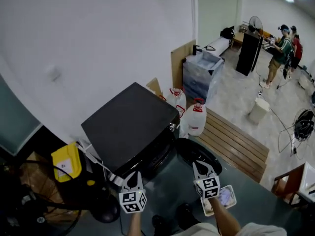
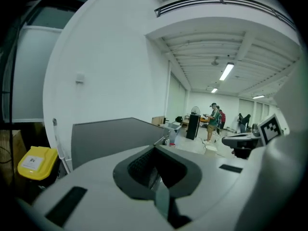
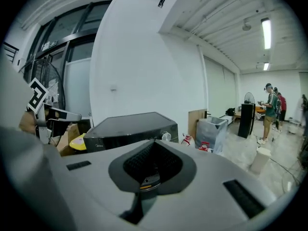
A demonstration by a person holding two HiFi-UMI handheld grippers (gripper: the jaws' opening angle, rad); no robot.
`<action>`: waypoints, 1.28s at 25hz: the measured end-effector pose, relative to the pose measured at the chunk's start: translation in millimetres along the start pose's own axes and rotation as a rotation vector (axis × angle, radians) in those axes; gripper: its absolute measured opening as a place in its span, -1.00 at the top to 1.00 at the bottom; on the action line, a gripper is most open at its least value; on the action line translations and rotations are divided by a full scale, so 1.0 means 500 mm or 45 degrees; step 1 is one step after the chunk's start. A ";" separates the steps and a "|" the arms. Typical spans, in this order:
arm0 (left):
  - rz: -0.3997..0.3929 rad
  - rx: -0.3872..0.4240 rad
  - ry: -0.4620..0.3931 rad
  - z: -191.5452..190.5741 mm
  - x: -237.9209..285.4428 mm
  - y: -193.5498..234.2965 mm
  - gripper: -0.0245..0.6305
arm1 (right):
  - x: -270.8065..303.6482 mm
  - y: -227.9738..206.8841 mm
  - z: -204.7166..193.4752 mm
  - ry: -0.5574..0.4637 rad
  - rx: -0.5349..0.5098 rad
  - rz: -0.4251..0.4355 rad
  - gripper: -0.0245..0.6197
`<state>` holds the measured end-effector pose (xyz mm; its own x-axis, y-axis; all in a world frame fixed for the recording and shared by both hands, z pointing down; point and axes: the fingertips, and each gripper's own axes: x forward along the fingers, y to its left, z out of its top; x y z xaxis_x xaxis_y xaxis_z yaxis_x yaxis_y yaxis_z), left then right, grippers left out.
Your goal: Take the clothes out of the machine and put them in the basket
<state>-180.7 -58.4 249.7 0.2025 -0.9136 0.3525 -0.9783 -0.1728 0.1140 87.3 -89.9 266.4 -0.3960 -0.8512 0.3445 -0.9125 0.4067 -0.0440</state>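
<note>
Two tools were held up side by side before black-topped machine (image 1: pixel 130 124). Left tool (image 1: pixel 132 177) was seen clenched, nothing between jaws. Right tool (image 1: pixel 203 168) was likewise clenched and empty. Machine was stood against white wall, round door (image 1: pixel 197 154) swung open at its right. Drum contents could not be made out. White basket (image 1: pixel 233 195) was seen on floor beside right tool, pale cloth (image 1: pixel 225 196) inside. Yellow container (image 1: pixel 67 162) was set left of machine, water jugs (image 1: pixel 196 118) beyond it.
</note>
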 end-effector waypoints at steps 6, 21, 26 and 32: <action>0.027 0.035 -0.099 0.079 -0.081 0.020 0.87 | -0.042 0.060 0.100 -0.084 -0.074 0.042 0.85; -0.034 0.076 -0.191 0.145 -0.134 0.013 0.87 | -0.116 0.074 0.197 -0.193 -0.096 -0.008 0.85; -0.053 0.088 -0.191 0.149 -0.132 0.015 0.87 | -0.110 0.096 0.205 -0.205 -0.093 -0.002 0.85; -0.060 0.092 -0.185 0.150 -0.137 0.013 0.87 | -0.113 0.110 0.205 -0.202 -0.100 0.003 0.85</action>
<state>-204.2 -24.4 156.4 0.2450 -0.9465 0.2100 -0.9695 -0.2380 0.0586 49.0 -53.2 148.4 -0.4152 -0.8893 0.1917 -0.9031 0.4283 0.0310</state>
